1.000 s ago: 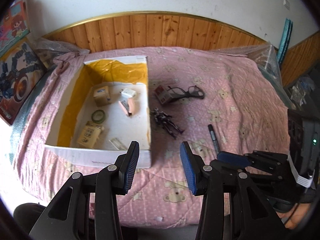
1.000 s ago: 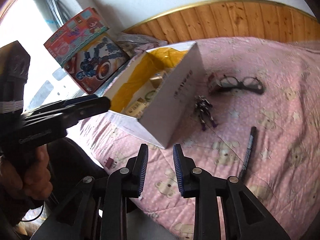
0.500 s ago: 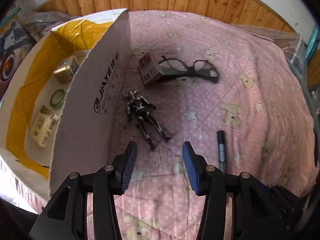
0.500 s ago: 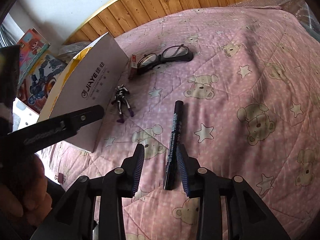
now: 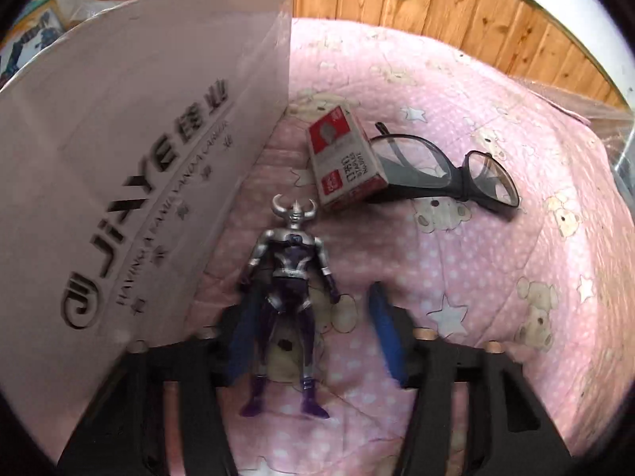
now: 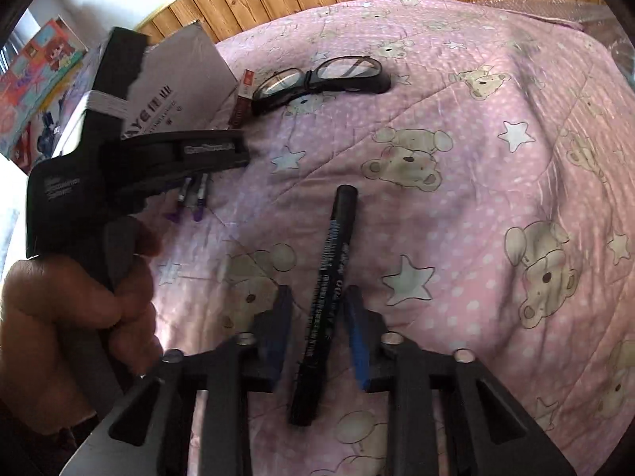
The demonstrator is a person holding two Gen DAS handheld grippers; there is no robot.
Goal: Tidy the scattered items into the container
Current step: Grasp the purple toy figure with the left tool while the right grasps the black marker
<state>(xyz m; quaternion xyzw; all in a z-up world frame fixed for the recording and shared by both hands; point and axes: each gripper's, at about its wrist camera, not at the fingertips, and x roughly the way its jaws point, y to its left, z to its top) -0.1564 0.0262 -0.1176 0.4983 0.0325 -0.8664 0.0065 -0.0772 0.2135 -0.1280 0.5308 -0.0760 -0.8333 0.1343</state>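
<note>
A silver and purple toy figure (image 5: 288, 273) lies face up on the pink quilt, beside the white cardboard box (image 5: 119, 182). My left gripper (image 5: 309, 317) is open and straddles the figure's legs and hips. A black marker pen (image 6: 327, 297) lies on the quilt between the open fingers of my right gripper (image 6: 317, 313). In the right wrist view the left gripper (image 6: 174, 154) sits over the figure, whose purple feet (image 6: 186, 212) stick out below it. Black glasses (image 5: 448, 170) and a small red and white box (image 5: 343, 154) lie further back.
The box wall (image 6: 178, 91) stands close on the left of the figure. A wooden headboard (image 5: 436, 12) runs behind the bed. Colourful toy boxes (image 6: 35, 79) stand at far left. The quilt (image 6: 496, 158) extends to the right.
Both grippers have dropped down to the quilt. The left one moved forward over the figure, the right one moved forward so the marker lies between its fingers. Both stay open.
</note>
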